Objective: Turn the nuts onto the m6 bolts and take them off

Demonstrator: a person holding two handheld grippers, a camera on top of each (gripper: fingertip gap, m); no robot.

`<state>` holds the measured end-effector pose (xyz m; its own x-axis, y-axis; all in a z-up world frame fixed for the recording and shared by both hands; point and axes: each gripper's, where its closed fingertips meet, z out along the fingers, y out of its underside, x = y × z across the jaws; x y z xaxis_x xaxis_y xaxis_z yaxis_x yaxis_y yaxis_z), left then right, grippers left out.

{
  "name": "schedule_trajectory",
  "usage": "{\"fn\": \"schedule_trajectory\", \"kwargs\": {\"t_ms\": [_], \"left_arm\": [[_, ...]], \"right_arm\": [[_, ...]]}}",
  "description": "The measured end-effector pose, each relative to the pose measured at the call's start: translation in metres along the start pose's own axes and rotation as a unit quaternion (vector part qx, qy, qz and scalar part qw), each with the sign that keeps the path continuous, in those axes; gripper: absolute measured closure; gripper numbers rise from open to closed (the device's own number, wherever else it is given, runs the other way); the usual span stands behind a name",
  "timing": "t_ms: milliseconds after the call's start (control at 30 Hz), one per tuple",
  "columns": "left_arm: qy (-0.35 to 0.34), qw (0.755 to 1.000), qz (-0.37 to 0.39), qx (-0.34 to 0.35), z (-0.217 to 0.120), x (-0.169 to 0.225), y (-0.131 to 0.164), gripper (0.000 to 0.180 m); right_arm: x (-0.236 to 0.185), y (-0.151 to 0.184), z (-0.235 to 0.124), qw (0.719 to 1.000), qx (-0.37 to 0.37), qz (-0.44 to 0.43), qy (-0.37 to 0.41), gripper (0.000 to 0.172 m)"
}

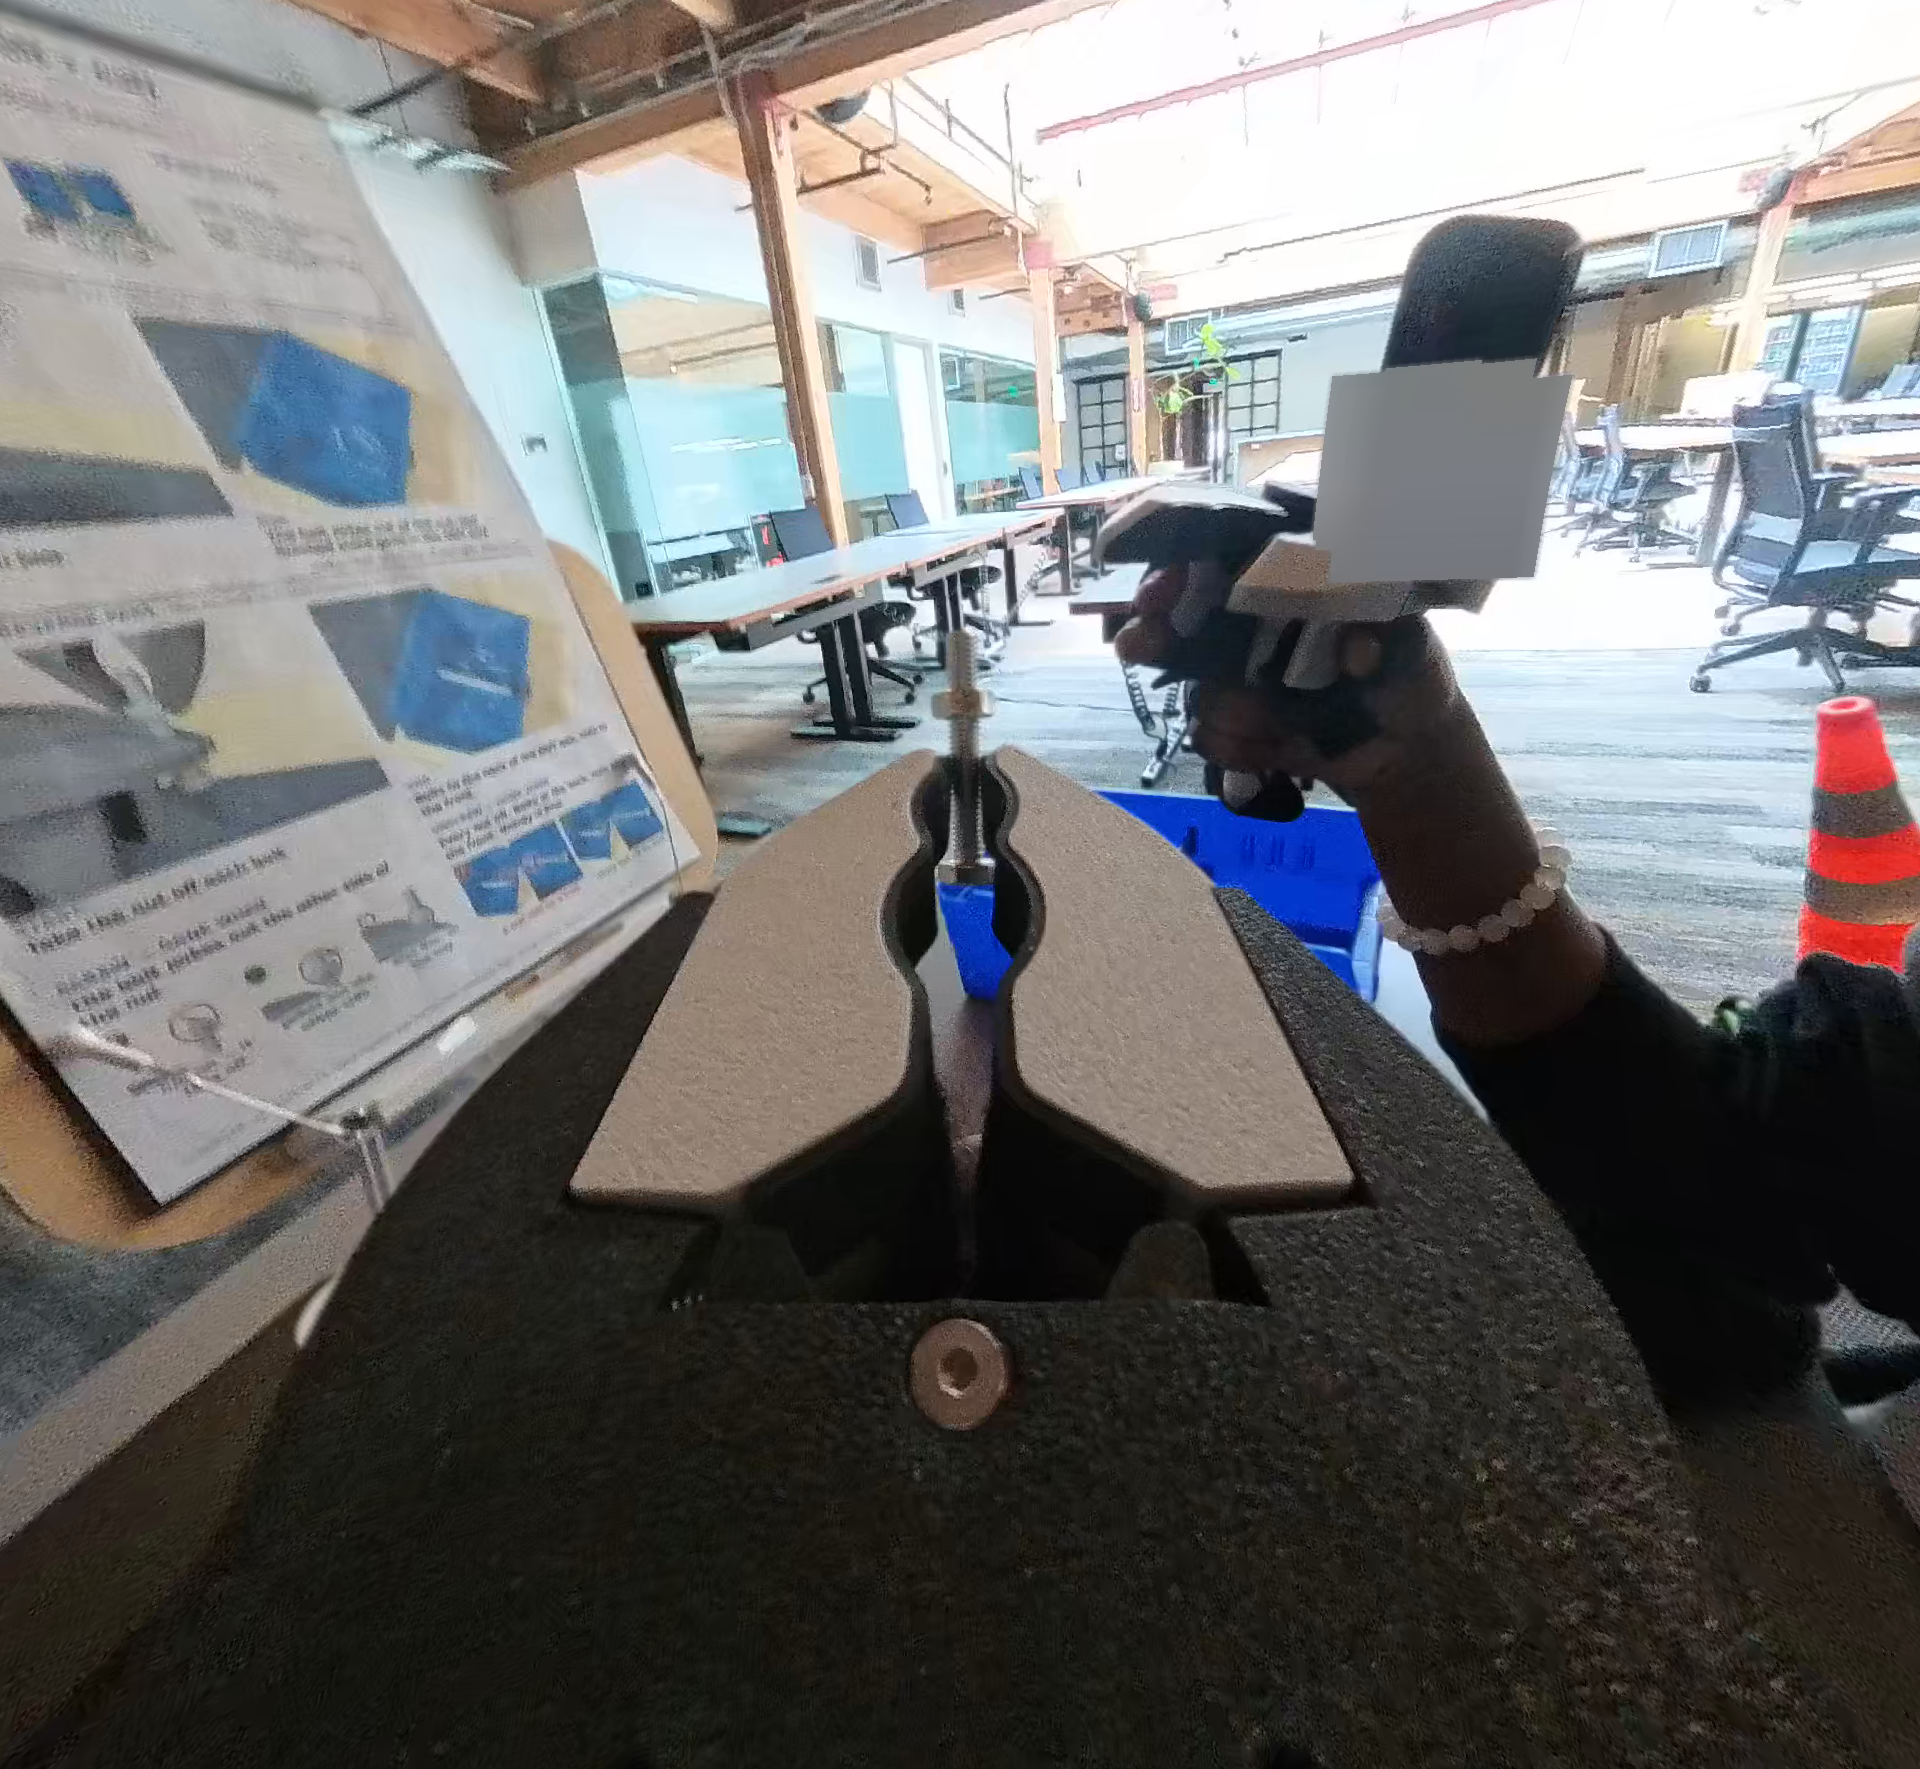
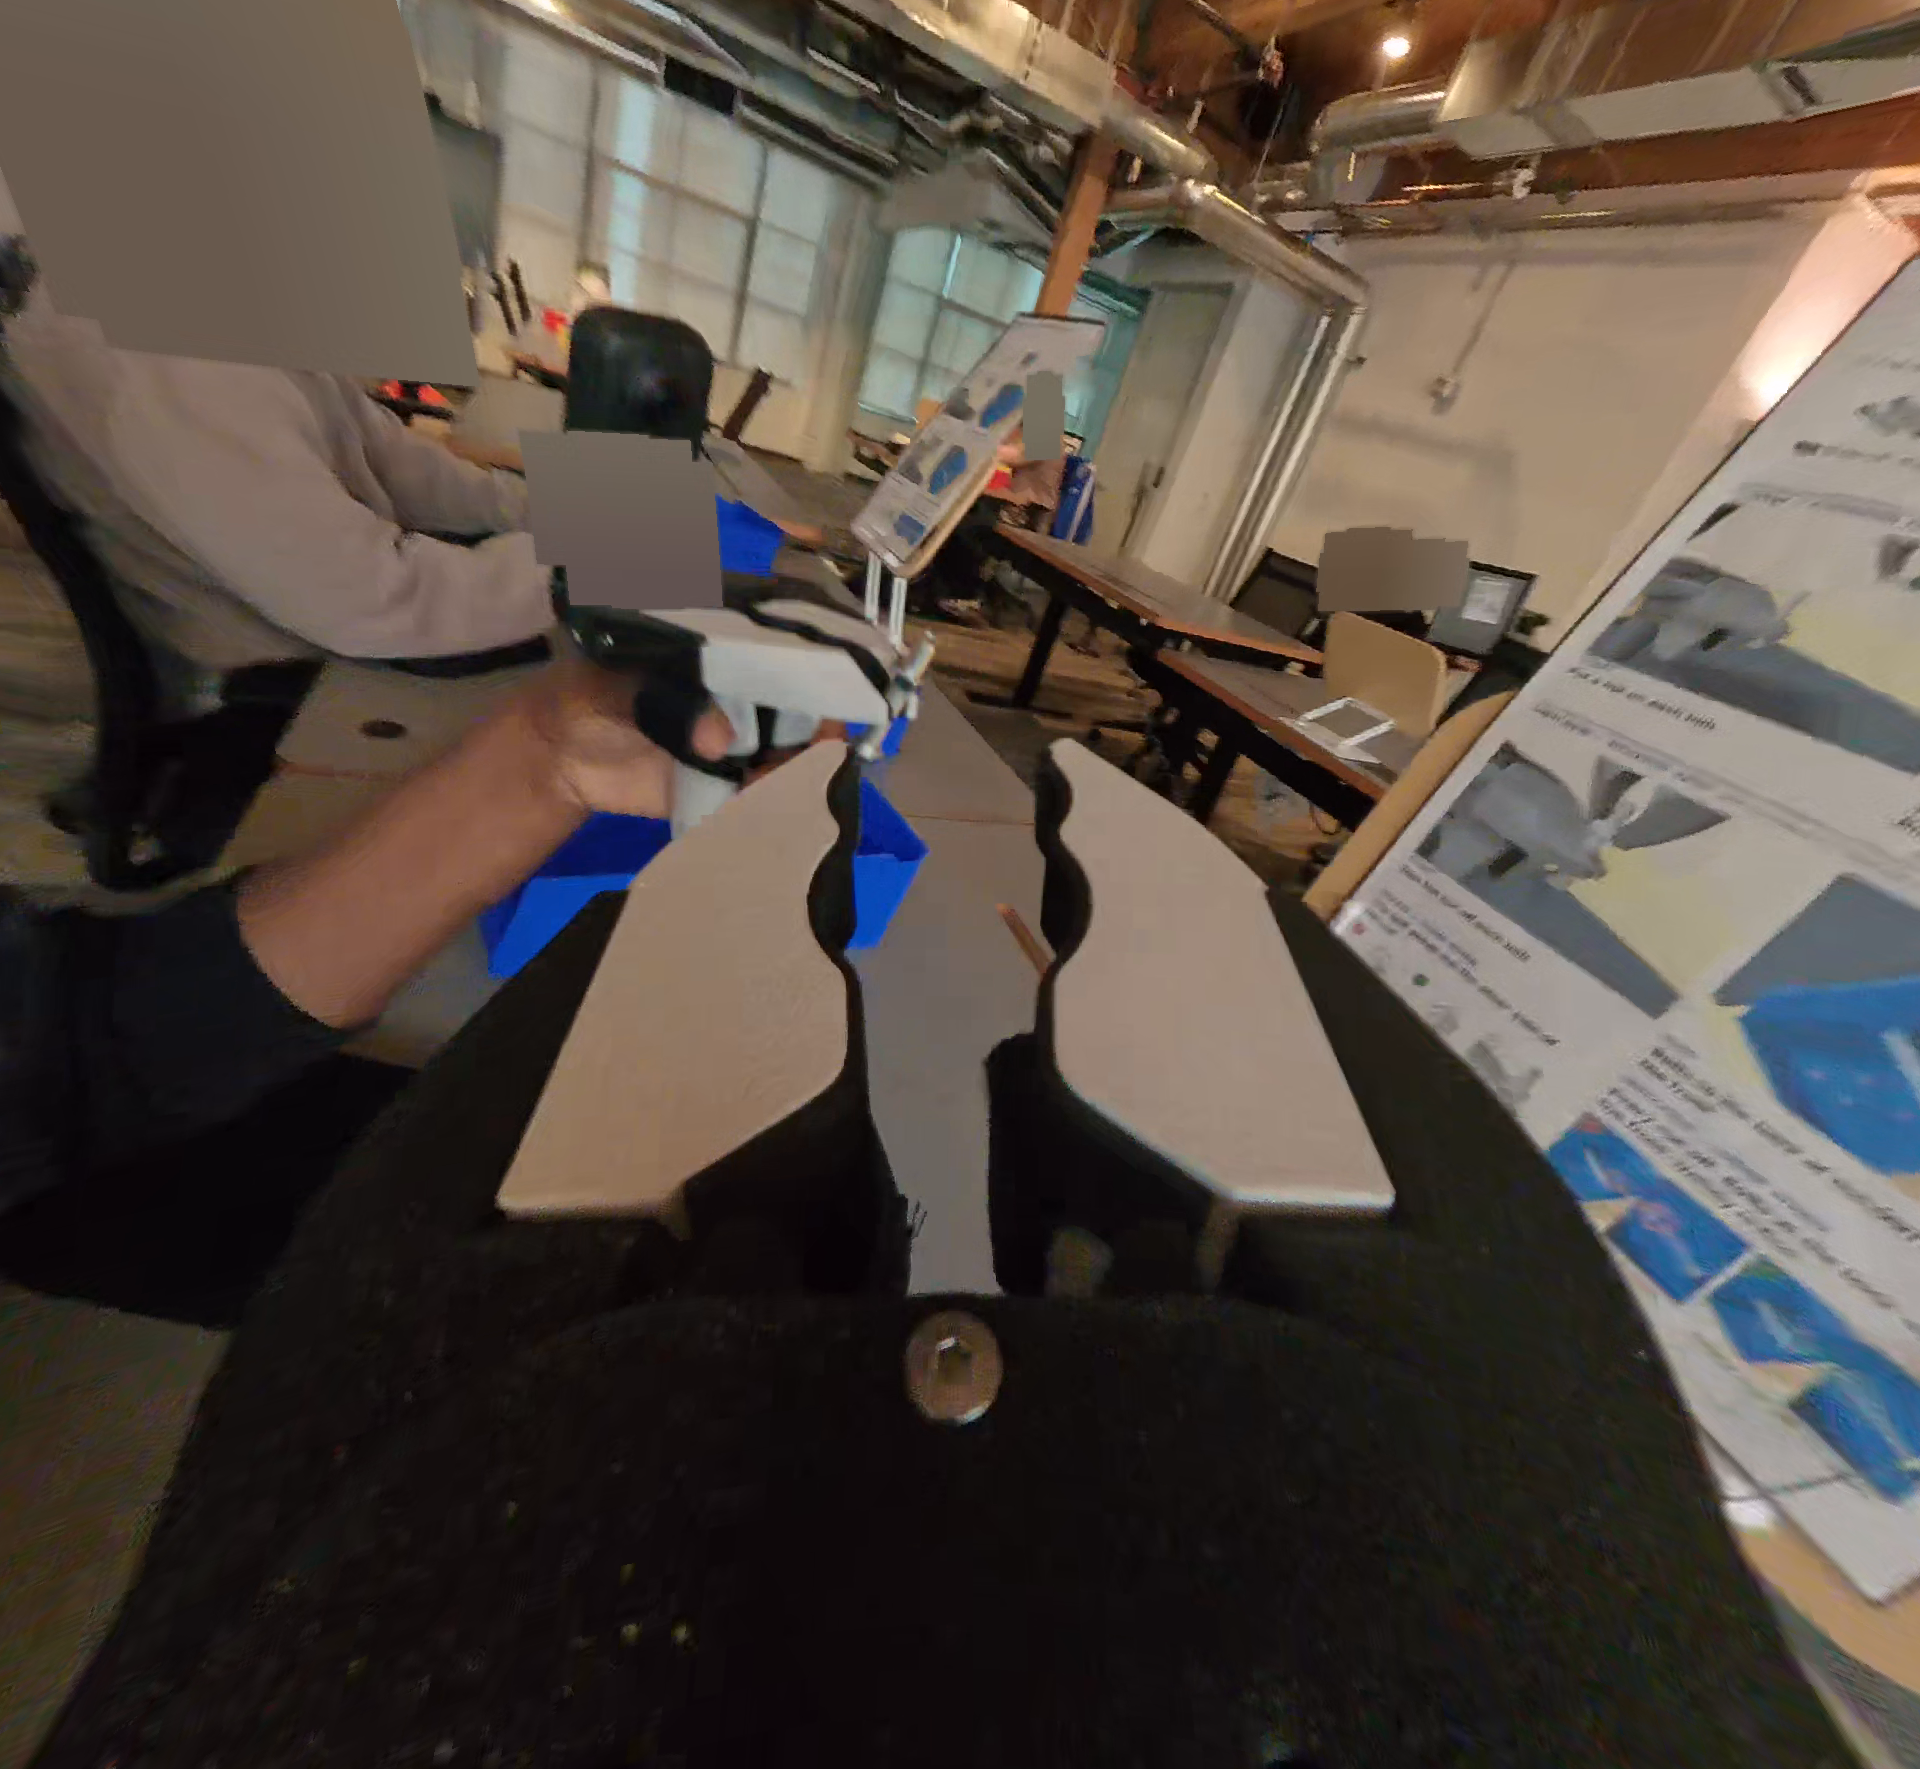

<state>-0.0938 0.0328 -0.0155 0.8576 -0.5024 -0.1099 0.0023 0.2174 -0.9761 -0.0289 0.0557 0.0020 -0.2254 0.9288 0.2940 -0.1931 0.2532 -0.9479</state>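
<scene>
Above the blue bin: a bolt (image 1: 963,784) stands upright in the left gripper (image 1: 964,789), threaded end up, hex head down.
Left gripper: jaws nearly closed, both pads (image 1: 1023,826) pressed on the bolt's shank, the head just below the grip.
Nut: a silver hex nut (image 1: 963,704) sits on the thread above the fingertips, part-way down from the bolt's tip.
Bin: blue plastic (image 1: 1288,862), directly under and behind the left gripper; in the right wrist view it shows lower left of the open jaws (image 2: 883,862).
Right gripper, own view: jaws (image 2: 945,789) stand wide apart with only the grey tabletop (image 2: 940,992) showing between them; nothing is held.
Right gripper, from the left: it (image 1: 1226,545) is up and to the right of the bin, held in a hand (image 1: 1351,711) with a white bead bracelet (image 1: 1475,919) at the wrist, well apart from the bolt.
Left hand: seen in the right view (image 2: 582,753), left of the bin, gripping the grey tool whose tip carries the bolt (image 2: 902,675).
Sheet: a printed instruction sheet (image 1: 239,576) on a clear stand, left of the bin.
Pencil: a thin brown stick (image 2: 1023,935) lies on the table right of the bin; I can't tell its kind for sure.
Cone: an orange traffic cone (image 1: 1860,826) on the floor, far right of the bin.
</scene>
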Motion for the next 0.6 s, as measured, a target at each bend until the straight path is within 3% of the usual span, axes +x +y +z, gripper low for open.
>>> {"fn": "schedule_trajectory", "kwargs": {"t_ms": [167,267,333,433,600], "left_arm": [[0.023,0.998,-0.049,-0.023,0.008,-0.019,0.046,0.176],[0.035,0.998,-0.049,-0.026,0.008,-0.021,0.053,0.176],[0.057,0.997,-0.045,-0.024,0.008,-0.011,0.05,0.176],[0.08,0.996,-0.038,-0.01,0.014,0.01,0.036,0.176],[0.115,0.991,-0.026,0.057,0.017,0.045,0.004,0.176]], "right_arm": [[0.01,0.025,0.002,0.997,0.021,0.063,-0.047,0.144],[0.007,0.038,0.0,0.996,-0.004,0.046,-0.077,0.149],[0.005,0.046,0.001,0.996,-0.026,0.037,-0.08,0.15],[-0.009,0.033,0.008,0.996,-0.001,0.022,-0.091,0.15],[-0.027,0.018,0.01,0.995,0.01,0.02,-0.098,0.144]]}}
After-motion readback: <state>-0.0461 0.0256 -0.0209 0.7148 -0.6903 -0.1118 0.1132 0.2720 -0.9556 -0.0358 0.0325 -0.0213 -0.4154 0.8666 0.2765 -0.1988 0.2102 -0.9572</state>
